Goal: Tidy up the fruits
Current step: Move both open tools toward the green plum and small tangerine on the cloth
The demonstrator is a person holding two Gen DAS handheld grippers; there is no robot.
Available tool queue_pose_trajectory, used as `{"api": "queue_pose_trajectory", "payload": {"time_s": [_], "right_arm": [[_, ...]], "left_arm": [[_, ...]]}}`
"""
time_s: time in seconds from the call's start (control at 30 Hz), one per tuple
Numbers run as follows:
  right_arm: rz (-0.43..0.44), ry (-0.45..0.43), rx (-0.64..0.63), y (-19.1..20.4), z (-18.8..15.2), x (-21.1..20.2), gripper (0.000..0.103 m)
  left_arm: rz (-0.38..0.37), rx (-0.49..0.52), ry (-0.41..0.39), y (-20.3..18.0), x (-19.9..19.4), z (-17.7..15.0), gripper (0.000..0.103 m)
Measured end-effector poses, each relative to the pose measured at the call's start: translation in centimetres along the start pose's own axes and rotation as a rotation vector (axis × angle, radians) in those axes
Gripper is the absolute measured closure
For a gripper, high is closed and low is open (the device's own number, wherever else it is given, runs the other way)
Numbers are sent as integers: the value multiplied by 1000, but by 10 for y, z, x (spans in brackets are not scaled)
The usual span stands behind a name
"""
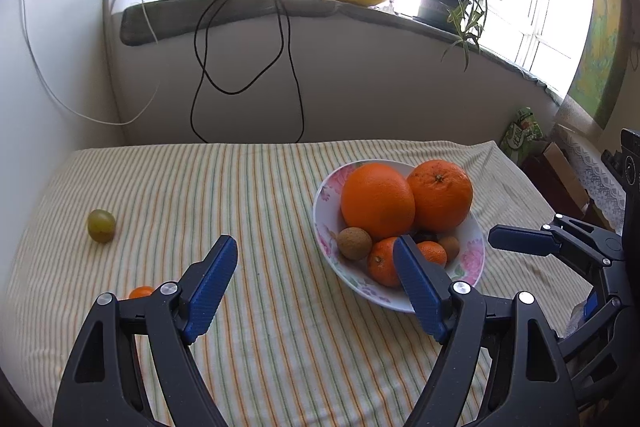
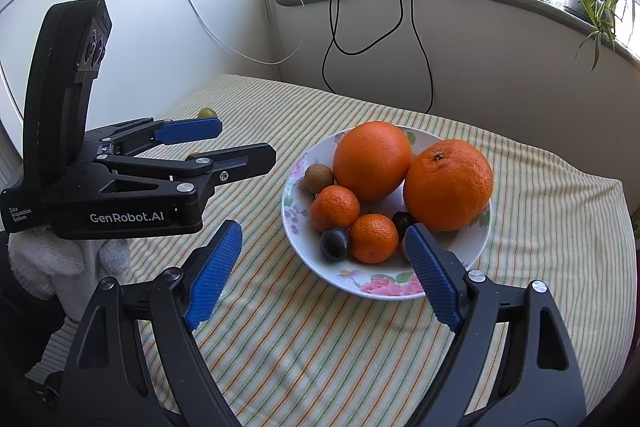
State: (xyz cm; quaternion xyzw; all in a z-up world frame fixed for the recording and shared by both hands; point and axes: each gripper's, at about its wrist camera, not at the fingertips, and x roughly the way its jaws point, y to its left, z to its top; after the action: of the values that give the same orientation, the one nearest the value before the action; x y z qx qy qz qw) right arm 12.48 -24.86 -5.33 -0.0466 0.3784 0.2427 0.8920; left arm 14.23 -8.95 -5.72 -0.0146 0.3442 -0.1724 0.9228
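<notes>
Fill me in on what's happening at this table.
A person is sorting fruit with a handheld gripper in each hand. Both the left gripper and right gripper hover with jaws open and empty. The bowl already holds two big oranges, small tangerines, dark plums and brown fruits. A green fruit and a small orange fruit lie loose on the striped cloth.

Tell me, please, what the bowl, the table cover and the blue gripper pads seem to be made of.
Bowl: probably glazed ceramic or melamine; glossy white surface with printed pink flowers.
Table cover: woven cloth, matte, with thin orange and green stripes; it looks soft and creases at the edges.
Blue pads: likely rubber or soft plastic, matte, with fine ribs; they are mounted on black arms that look like hard plastic.
</notes>
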Motion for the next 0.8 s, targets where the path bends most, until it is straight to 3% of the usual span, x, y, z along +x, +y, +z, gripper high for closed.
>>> {"api": "queue_pose_trajectory", "payload": {"time_s": [0.8], "right_arm": [[65, 2, -38, 31, 17, 11, 16]], "left_arm": [[51, -64, -4, 46, -16, -4, 23]]}}
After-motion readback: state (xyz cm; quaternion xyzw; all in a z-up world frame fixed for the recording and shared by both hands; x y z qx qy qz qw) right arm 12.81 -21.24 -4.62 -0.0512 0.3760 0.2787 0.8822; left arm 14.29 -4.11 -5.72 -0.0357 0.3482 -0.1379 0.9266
